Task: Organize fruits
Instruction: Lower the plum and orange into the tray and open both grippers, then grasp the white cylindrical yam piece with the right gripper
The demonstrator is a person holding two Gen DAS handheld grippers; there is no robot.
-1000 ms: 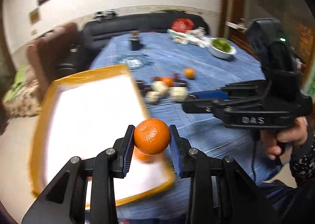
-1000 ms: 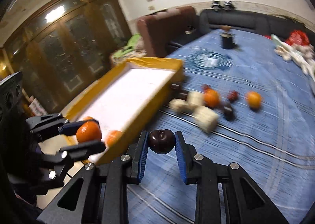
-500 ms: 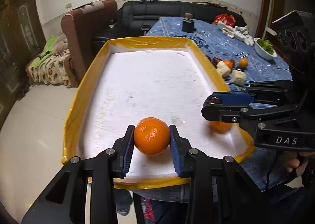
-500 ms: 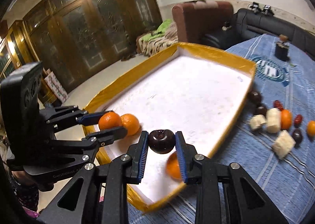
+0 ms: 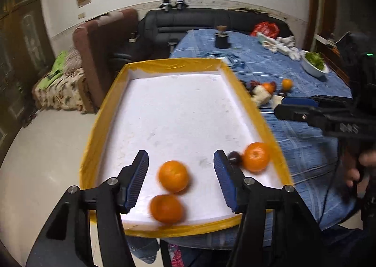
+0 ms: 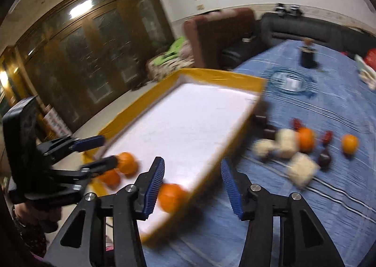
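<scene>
A white tray with a yellow rim (image 5: 174,64) lies on the blue-clothed table. My left gripper (image 5: 181,177) hangs over its near end, jaws opening. A blurred orange (image 5: 173,175) lies free on the tray between them, touching neither pad, with a second orange (image 5: 166,208) just below it. A dark plum (image 5: 235,157) rests against a third orange (image 5: 256,156) by the tray's right rim. My right gripper (image 6: 192,184), jaws also opening, holds nothing and hangs over the tray's right edge (image 6: 218,74). That third orange (image 6: 170,200) shows behind it; the plum is hidden there.
Loose on the cloth right of the tray lie two oranges (image 6: 305,139) (image 6: 350,143), pale blocks (image 6: 302,169) and small dark fruits (image 6: 324,159). Farther back stand a dark cup (image 5: 222,37) and a bowl of greens (image 5: 315,64). A person's hand (image 5: 352,173) holds the right gripper.
Both grippers have opened. The orange dropped from the left jaws onto the tray; the plum left the right jaws and lies by the right-hand orange. The right gripper pulled back toward the table.
</scene>
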